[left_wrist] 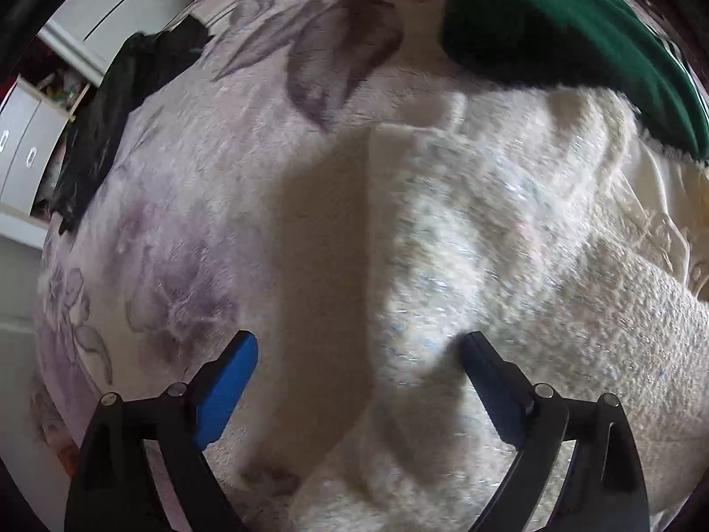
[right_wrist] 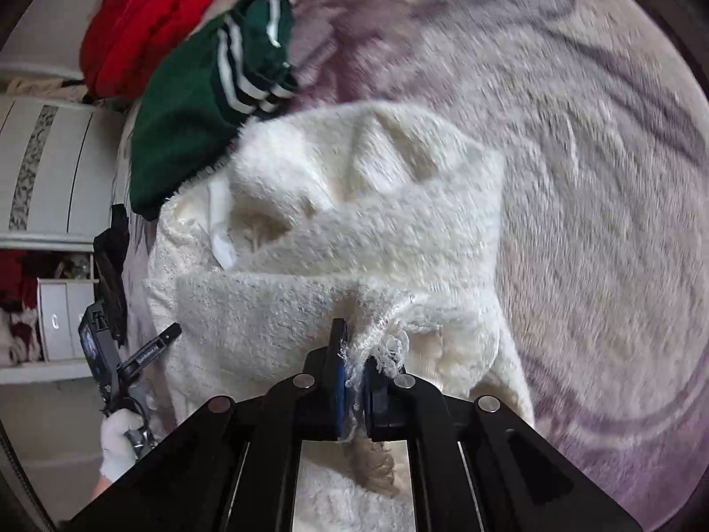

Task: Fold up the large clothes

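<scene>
Your right hand-held gripper (right_wrist: 354,363) pinches the fluffy white garment (right_wrist: 354,221) on the bed (right_wrist: 598,177), while your left hand-held gripper (left_wrist: 359,346) hangs wide open above it.

Fluffy white garment (right_wrist: 354,221), partly folded, on bedspread (right_wrist: 598,177)

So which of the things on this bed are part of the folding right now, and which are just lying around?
In the job:
- white fluffy garment
- right claw, shut on its fringed edge
- left claw, open above it

Lying about:
- green striped garment
- red garment
- black garment
- flowered blanket underneath
- white drawers
</scene>
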`<state>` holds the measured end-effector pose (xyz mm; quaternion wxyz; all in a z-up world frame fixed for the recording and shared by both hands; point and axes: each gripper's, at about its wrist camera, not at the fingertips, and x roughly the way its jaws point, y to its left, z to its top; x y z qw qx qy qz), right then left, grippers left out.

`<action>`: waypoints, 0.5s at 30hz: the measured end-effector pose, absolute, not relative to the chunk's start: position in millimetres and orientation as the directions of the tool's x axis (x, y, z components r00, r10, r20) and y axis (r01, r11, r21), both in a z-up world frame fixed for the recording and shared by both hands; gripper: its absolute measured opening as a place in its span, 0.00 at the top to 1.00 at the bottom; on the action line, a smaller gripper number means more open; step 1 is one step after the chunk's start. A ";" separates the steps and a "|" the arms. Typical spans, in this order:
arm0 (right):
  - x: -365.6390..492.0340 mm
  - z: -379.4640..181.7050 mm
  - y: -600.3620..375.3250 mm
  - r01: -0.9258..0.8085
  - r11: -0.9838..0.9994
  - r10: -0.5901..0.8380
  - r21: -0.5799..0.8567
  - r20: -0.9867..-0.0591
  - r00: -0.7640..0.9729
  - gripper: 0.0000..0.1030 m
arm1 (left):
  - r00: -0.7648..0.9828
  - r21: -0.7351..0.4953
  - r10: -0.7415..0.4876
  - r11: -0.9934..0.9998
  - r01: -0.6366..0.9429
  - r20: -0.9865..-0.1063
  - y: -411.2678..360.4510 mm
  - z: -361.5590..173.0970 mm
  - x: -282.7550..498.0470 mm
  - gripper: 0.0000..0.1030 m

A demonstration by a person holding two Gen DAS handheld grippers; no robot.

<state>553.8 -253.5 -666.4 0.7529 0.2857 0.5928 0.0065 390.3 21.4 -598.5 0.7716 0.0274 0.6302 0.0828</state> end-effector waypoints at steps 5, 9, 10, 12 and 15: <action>564.8 -705.6 -264.3 0.367 0.880 0.289 0.302 -0.953 0.090 0.91 | 0.213 0.173 0.184 0.983 -0.066 -0.960 9.3 -563.6 385.9 0.09; 556.5 -687.4 -283.6 0.467 0.836 0.286 0.290 -0.955 0.080 0.62 | 0.272 0.163 0.156 0.987 0.003 -0.950 -24.7 -524.4 395.4 0.09; 555.5 -670.0 -285.1 0.474 0.836 0.250 0.276 -0.961 0.118 0.62 | 0.282 0.165 0.152 0.986 0.024 -0.947 -34.4 -521.3 402.4 0.08; 559.5 -642.1 -278.6 0.471 0.814 0.269 0.338 -0.940 0.209 0.61 | 0.305 0.216 0.189 0.975 0.056 -0.933 -56.6 -525.1 422.9 0.08; 590.6 -636.5 -241.9 0.409 0.760 0.440 0.506 -0.863 0.249 0.61 | 0.299 0.325 0.290 0.943 0.073 -0.909 -72.0 -552.4 448.2 0.08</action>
